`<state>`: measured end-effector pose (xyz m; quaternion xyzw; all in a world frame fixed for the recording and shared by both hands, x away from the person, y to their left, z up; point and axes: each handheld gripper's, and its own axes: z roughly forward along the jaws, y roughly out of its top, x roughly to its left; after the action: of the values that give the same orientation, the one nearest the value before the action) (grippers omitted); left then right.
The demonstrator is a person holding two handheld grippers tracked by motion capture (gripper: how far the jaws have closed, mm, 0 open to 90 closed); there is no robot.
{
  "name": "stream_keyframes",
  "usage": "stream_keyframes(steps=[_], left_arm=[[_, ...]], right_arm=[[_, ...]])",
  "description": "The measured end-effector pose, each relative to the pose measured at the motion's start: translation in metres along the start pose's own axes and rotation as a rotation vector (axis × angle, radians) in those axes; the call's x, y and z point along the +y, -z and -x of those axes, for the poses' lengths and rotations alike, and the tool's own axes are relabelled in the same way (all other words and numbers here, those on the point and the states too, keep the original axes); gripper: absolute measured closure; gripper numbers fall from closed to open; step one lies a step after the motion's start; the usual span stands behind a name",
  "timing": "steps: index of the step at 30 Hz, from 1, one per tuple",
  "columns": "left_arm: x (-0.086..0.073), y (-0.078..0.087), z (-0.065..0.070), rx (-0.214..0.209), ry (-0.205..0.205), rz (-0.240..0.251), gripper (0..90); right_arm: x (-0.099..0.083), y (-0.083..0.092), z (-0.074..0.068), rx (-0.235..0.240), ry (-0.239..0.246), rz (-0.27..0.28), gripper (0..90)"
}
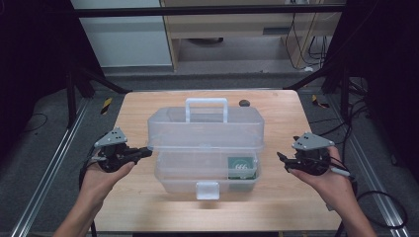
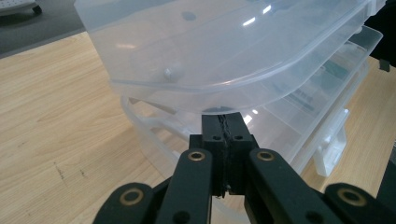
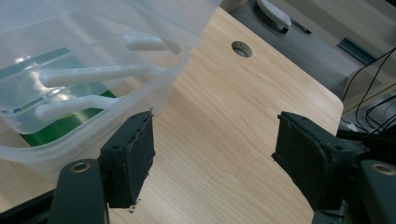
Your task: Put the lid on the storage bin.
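A clear plastic toolbox [image 1: 205, 128] stands mid-table with a white handle [image 1: 206, 106] on top. Its upper section sits raised and set back over the lower tub [image 1: 173, 177], which holds a green packet [image 1: 242, 167] and has a white latch [image 1: 206, 190] in front. My left gripper [image 1: 147, 151] is shut, pads pressed together. Its tips [image 2: 223, 126] rest just under the left rim of the upper section [image 2: 196, 88]. My right gripper [image 1: 281, 158] is open to the right of the box. Nothing lies between its pads [image 3: 130, 149], and the tub's corner [image 3: 154, 93] is just past the left pad.
The wooden table [image 1: 281, 202] has a round cable hole [image 1: 244, 102] behind the box, also seen as the hole [image 3: 242, 48] in the right gripper view. Bare wood lies to the left, right and front of the box. Black frame legs and cables stand on the floor around the table.
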<state>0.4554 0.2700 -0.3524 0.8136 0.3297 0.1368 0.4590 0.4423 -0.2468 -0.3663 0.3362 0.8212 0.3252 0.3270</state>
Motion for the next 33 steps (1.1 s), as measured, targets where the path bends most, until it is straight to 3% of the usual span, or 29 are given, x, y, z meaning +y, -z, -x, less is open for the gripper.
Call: stream_keyframes(steps=[5,33], left_arm=[[-0.006,0.0,-0.001,0.002,0.01,0.011,89.4],[-0.032,-0.005,0.007,0.007,0.013,-0.003,89.2]], right_arm=[[-0.004,-0.008,0.005,-0.015,-0.035,0.003,28.2],[-0.018,-0.039,-0.001,0.005,-0.07,-0.016,28.1]])
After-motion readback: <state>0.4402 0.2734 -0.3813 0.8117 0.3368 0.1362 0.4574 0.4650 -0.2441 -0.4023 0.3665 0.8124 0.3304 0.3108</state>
